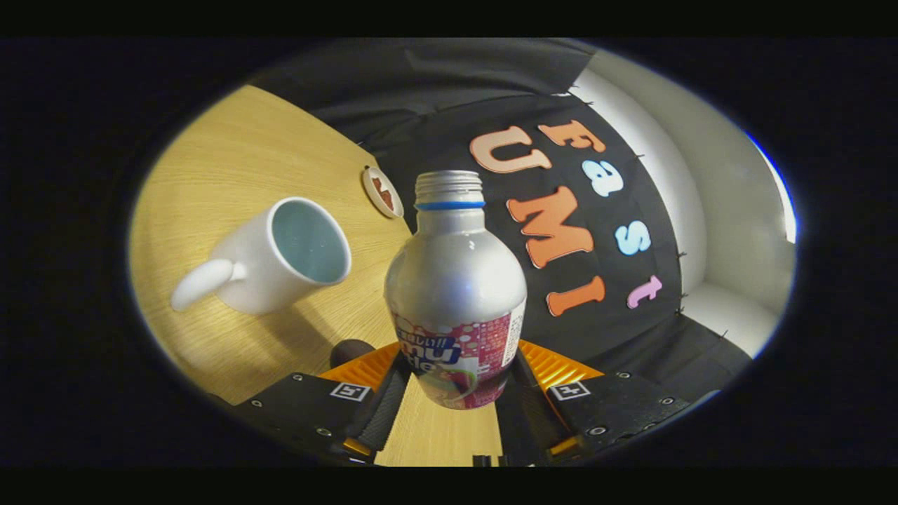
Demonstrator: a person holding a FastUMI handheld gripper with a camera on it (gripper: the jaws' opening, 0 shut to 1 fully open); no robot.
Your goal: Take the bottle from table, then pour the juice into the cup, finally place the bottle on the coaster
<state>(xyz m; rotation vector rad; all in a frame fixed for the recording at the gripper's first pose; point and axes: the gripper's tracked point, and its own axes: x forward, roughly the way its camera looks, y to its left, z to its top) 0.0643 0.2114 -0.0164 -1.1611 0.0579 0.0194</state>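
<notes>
Gripper view, tilted scene. A silver metal bottle (454,287) with a pink printed label, a blue neck ring and an uncapped threaded mouth is held between the two fingers of the gripper (454,382), which are clamped on its lower body from either side. The bottle appears to be lifted off the light wooden table (231,161), the grain of which is seen beneath its base. A white ceramic cup (270,256) with a curved handle stands just beside and ahead of the bottle, its opening turned toward the gripper and its interior apparently empty. Beyond the cup, near the table's far edge, a small round white coaster (382,191) with a reddish motif is seen. The taking of the bottle is judged complete; pouring into the cup and placement on the coaster are judged not yet done.
</notes>
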